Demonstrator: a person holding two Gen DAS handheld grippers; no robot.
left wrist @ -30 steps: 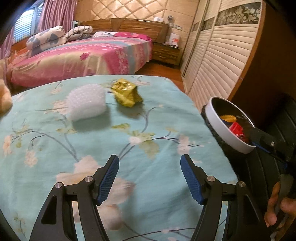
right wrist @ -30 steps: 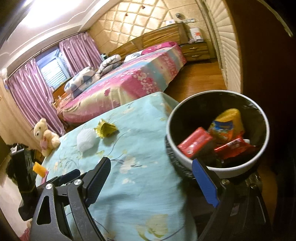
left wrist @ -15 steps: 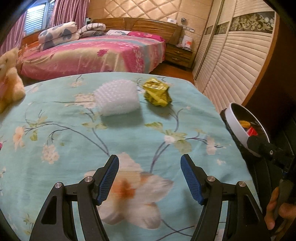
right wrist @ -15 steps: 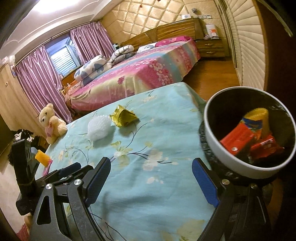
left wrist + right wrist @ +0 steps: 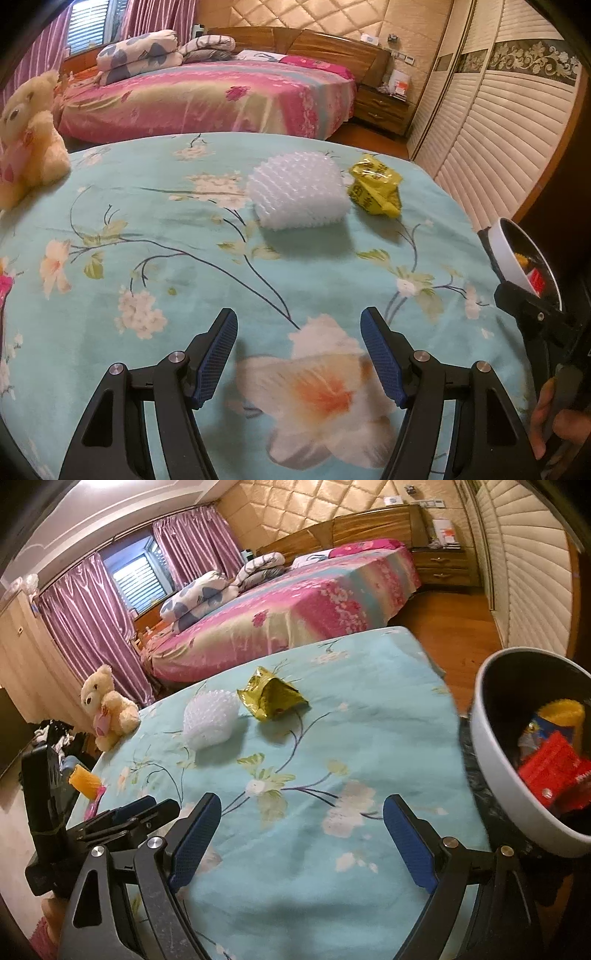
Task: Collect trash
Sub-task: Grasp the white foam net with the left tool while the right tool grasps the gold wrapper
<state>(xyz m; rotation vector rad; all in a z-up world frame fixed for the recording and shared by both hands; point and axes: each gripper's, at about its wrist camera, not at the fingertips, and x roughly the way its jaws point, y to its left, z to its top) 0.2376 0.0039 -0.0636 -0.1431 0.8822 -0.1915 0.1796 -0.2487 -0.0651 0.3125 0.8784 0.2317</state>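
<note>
Now both tools empty, jaws apart; foam net (image 5: 299, 194) beside yellow wrapper (image 5: 375, 190).

Teddy bear (image 5: 107, 709) at floral cloth's (image 5: 184, 266) edge, pink bed (image 5: 207, 99) beyond

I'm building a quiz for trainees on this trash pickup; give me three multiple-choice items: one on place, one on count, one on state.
1. Where is the crumpled yellow foil wrapper?
A in the bin
B on the floral cloth beside the white bubble-wrap wad
C in a gripper

2. How many loose trash pieces lie on the turquoise floral cloth?
A two
B four
C none

3. How is the left gripper?
A shut on the wad
B open, empty
C shut on the wrapper

B: it lies by the wad. A: only wad and wrapper. B: pads apart over bare cloth.
</note>
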